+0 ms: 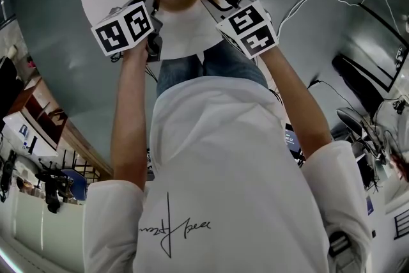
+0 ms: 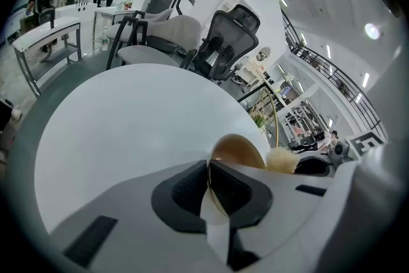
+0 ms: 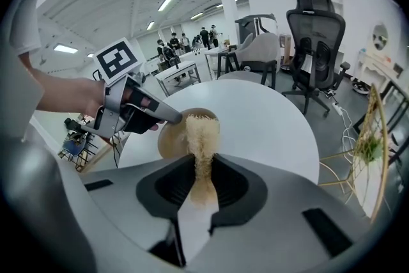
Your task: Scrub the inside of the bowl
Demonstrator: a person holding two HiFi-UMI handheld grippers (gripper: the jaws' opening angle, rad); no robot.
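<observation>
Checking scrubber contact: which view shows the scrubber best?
The right gripper view: the scrubber fills the centre, clamped between the jaws, its fibrous end at the bowl. The head view shows only a small pale piece at the bowl's rim. The left gripper view shows only a tuft beyond the bowl.

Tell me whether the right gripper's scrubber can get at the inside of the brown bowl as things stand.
Probably yes. The right gripper holds the pale fibrous scrubber at the open mouth of the round brown bowl, nothing between them, while the left gripper clamps its rim.
</observation>
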